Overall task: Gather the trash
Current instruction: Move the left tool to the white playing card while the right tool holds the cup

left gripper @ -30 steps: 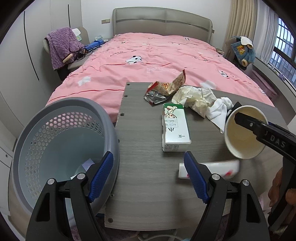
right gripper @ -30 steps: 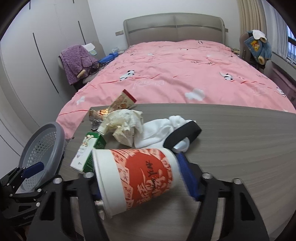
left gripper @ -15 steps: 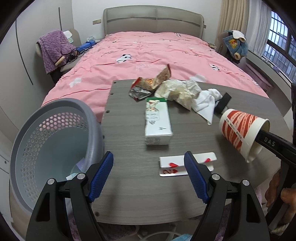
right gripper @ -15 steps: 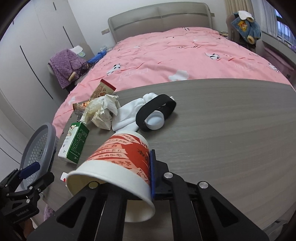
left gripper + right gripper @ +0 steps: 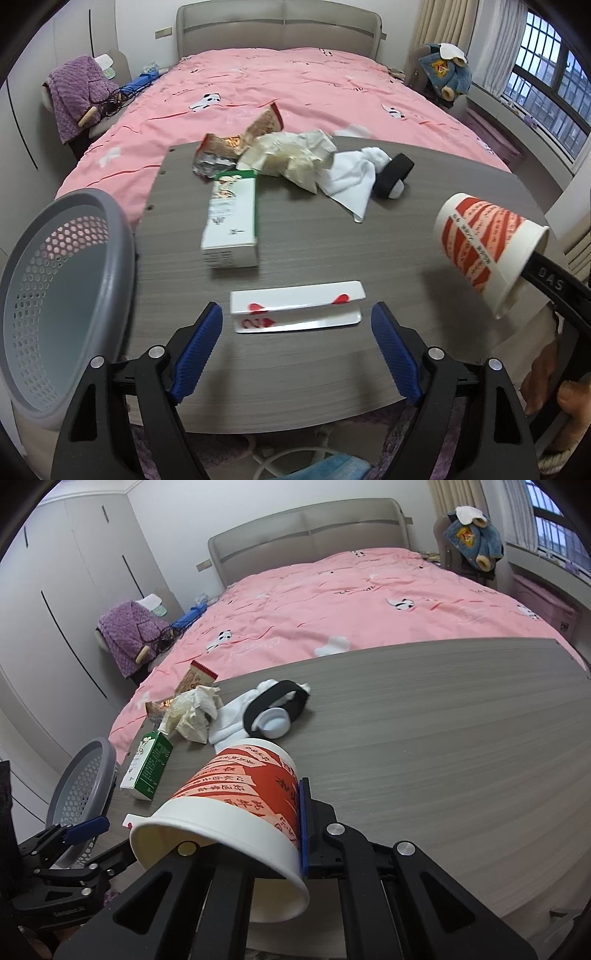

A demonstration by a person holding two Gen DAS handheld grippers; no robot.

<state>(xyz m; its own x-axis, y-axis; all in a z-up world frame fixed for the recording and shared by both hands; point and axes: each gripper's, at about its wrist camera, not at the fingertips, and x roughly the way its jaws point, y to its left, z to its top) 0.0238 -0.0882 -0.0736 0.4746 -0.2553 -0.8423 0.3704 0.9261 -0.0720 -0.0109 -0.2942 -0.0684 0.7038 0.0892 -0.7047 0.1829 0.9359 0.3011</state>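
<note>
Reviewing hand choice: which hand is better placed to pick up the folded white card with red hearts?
Left. Its open tool sits right before the folded white card with red hearts, while the right tool is shut on the red-and-white paper cup.

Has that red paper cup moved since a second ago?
Yes. The paper cup, clamped by the right gripper, was lifted off the table, tipping rim-first away from the black band.

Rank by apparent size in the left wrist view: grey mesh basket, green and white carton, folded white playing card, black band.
1. Grey mesh basket, nearest the camera, so flattered
2. Green and white carton
3. Folded white playing card, close behind
4. Black band, farthest
</note>
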